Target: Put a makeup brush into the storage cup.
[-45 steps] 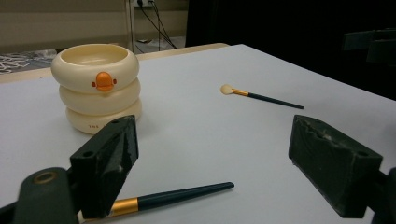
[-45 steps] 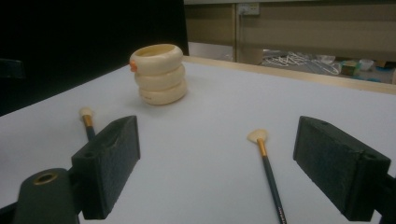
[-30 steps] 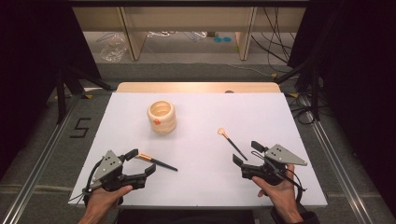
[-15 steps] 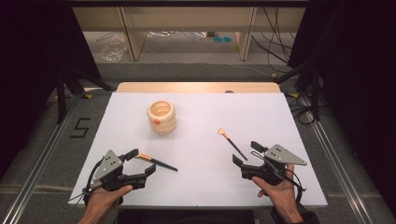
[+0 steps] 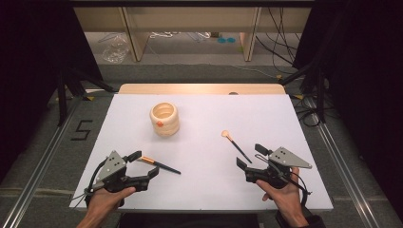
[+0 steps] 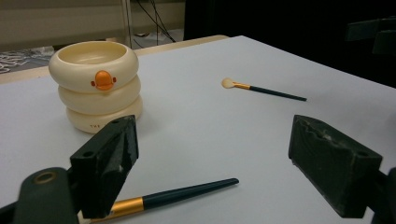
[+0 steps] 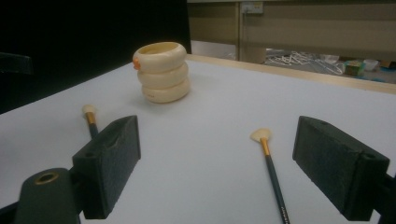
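Both hand-held grippers rest on the white worktop [image 5: 204, 190], jaws wide apart and empty. The left hand-held gripper [image 5: 145, 164] straddles one brush [image 5: 159, 164]; the right hand-held gripper [image 5: 252, 156] sits by the other brush [image 5: 236, 145]. Best to centre each handle between the jaws, close low, then lift toward the cream pot [image 5: 165, 118].

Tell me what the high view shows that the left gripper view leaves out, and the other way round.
The high view adds both hands, left and right, each with its gripper, left gripper and right gripper, plus a "5" mark on the floor. The left gripper view adds close detail: small lettering on the cup's bottom ring. Both share the cream ringed cup, the near brush, the far brush and the white table.
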Tool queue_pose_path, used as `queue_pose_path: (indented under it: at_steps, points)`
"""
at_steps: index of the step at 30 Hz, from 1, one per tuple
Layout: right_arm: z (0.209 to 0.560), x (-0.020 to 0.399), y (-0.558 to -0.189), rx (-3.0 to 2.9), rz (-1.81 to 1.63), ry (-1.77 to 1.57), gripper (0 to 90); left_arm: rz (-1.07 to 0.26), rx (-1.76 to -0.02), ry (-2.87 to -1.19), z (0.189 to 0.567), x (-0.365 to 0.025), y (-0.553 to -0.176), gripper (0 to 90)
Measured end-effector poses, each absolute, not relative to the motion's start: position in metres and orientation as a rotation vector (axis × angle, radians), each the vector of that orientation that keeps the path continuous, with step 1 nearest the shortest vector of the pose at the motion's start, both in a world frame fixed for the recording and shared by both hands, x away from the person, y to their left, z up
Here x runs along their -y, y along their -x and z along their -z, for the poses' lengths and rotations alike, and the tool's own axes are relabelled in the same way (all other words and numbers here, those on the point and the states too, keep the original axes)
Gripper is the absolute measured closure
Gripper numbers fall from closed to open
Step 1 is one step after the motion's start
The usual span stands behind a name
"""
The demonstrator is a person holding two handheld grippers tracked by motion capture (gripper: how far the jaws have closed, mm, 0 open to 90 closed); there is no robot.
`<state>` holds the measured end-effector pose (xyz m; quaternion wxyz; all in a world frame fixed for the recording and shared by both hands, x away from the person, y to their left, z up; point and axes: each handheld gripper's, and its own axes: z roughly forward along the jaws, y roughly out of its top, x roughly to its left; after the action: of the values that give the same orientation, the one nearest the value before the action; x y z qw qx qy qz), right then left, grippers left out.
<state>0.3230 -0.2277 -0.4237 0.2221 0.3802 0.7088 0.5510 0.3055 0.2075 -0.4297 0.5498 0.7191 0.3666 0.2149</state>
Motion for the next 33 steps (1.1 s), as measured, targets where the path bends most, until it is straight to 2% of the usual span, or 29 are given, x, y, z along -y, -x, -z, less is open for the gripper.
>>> queue_pose_path:
  at_steps: [12, 15, 33]
  points:
    - [0.424, 0.227, -0.323, -1.972, -1.520, -1.059, 16.4, -0.450, -0.824, -1.798, 0.421, -0.205, -0.315, 16.4]
    - [0.424, 0.227, -0.323, -1.971, -1.514, -1.061, 16.6, -0.473, -0.804, -1.845, 0.419, -0.206, -0.320, 16.7]
    - [0.425, 0.226, -0.324, -1.970, -1.524, -1.056, 16.9, -0.420, -0.724, -2.135, 0.415, -0.204, -0.352, 23.3]
